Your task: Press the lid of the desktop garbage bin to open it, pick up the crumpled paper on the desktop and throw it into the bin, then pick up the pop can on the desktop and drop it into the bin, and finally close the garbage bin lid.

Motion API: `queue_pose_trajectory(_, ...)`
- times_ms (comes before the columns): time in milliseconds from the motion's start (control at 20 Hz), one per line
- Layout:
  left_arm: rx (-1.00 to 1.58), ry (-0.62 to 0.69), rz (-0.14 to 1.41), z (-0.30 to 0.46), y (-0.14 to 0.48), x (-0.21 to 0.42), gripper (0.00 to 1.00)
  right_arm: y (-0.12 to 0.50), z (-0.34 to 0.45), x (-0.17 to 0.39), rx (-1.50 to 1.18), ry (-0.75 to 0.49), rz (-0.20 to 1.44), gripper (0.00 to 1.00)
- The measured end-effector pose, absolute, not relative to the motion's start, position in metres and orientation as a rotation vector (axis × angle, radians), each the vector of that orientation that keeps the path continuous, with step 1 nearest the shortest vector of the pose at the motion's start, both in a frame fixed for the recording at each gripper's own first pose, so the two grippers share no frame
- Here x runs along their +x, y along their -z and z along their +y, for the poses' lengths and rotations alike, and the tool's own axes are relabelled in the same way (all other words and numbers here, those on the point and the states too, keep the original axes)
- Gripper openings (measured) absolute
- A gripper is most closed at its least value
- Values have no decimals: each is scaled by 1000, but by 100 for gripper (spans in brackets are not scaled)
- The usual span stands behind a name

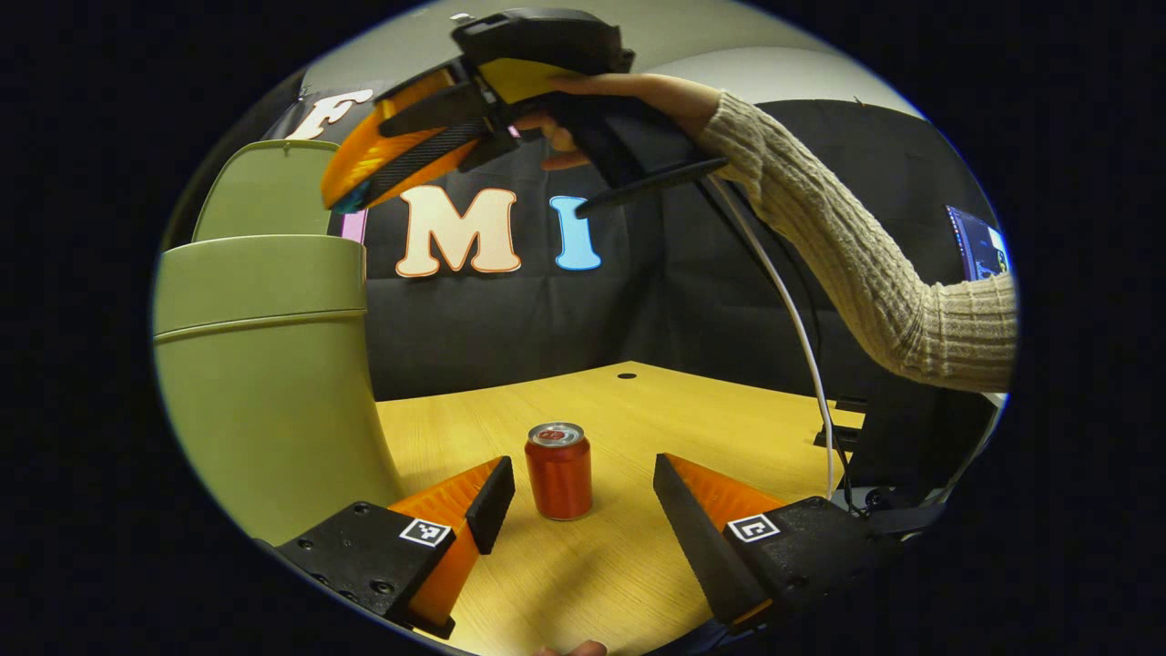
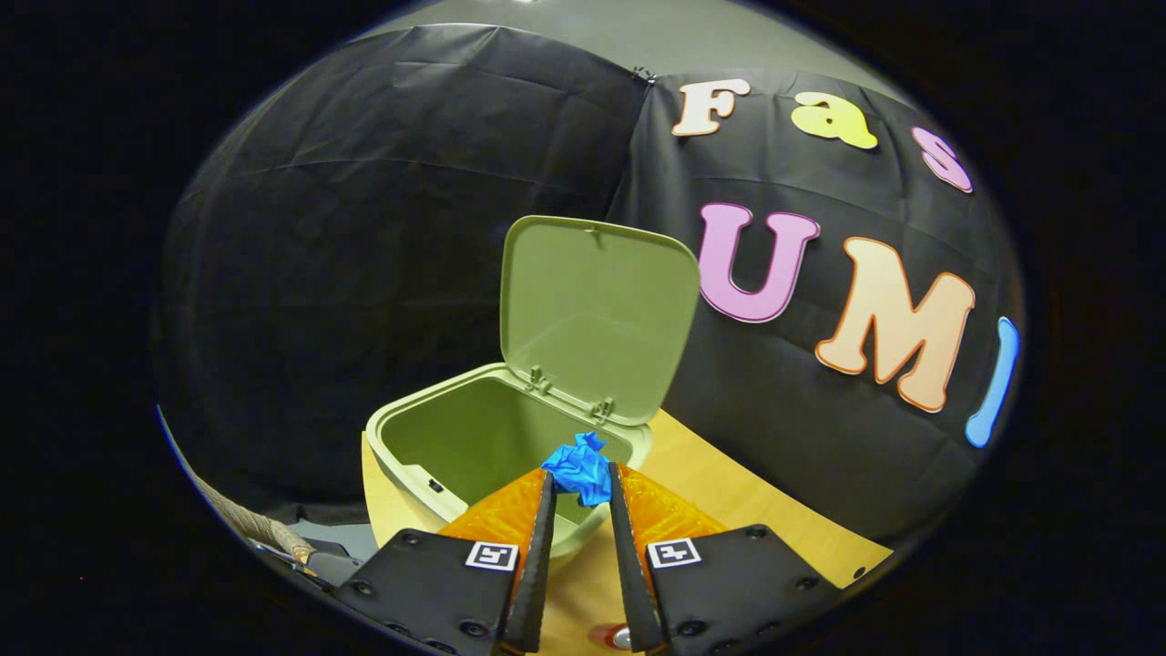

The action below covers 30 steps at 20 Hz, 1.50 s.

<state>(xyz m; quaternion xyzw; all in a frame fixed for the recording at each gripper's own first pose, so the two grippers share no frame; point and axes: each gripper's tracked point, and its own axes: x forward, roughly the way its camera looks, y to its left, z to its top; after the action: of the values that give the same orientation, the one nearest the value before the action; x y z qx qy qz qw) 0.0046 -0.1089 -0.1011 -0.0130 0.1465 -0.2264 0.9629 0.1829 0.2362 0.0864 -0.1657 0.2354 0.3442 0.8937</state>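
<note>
Olive-green bin [image 2: 474, 437], blue crumpled paper [image 2: 579, 469], red pop can [image 1: 557, 474], yellow-wood desktop [image 1: 619, 565].

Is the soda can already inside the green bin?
No, the pop can stands upright on the wooden desktop, beside the bin and between the left gripper fingers.

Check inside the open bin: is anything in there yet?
The garbage bin stands with its lid up; the visible inner walls look bare. Its bottom is hidden behind the right gripper and the blue crumpled paper it holds.
</note>
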Motion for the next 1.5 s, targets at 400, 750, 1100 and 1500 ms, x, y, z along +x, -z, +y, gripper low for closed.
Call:
queue_pose_trajectory(400,-18,451,281,-102,99,5,94,-59,276,183,-344,-790,546,46)
queue_pose_trajectory(750,-28,457,296,-104,105,4,94,-79,258,189,-298,-745,487,100)
queue_pose_trajectory(1100,-26,459,311,-107,113,6,94,-86,175,193,-316,-586,436,98)
queue_pose_trajectory(1500,-13,448,321,-111,116,25,94,-77,75,170,-285,-395,366,98)
